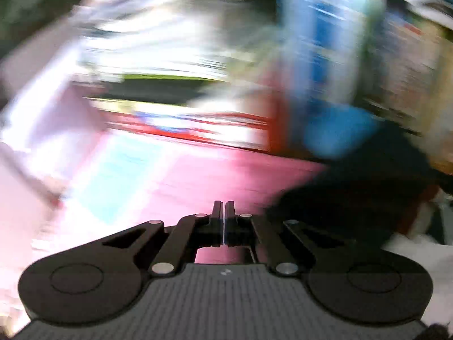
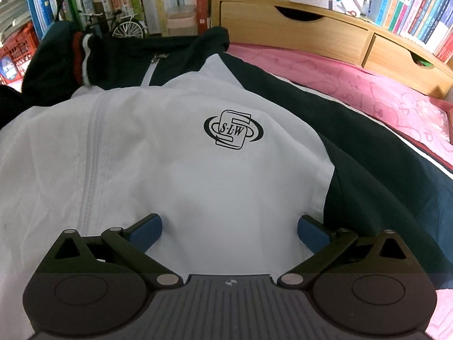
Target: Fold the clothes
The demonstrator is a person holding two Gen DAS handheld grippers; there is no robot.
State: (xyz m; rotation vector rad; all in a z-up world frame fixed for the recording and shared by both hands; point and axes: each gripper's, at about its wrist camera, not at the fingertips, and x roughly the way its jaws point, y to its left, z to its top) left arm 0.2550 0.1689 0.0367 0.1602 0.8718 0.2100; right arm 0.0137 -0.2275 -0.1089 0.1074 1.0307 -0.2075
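Jacket [image 2: 181, 153] spread on the pink surface [image 2: 354, 85] — fold not begun.
Right hand-held gripper [image 2: 229, 233] is released over the white front; left hand-held gripper [image 1: 225, 209] is clenched, empty — next, grasp the near edge.

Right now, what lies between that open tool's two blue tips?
In the right wrist view, only the jacket's white front lies between the right tool's tips; they aren't pinching it.

A pink cloth [image 2: 354, 85] is spread flat at the right. Behind it, a wooden shelf unit [image 2: 311, 31] with two drawers is seen. Books [image 2: 419, 8] are lined up on top of it. A small toy bicycle [image 2: 124, 27] is parked by more books. A red crate [image 2: 17, 48] is seen at the far left.
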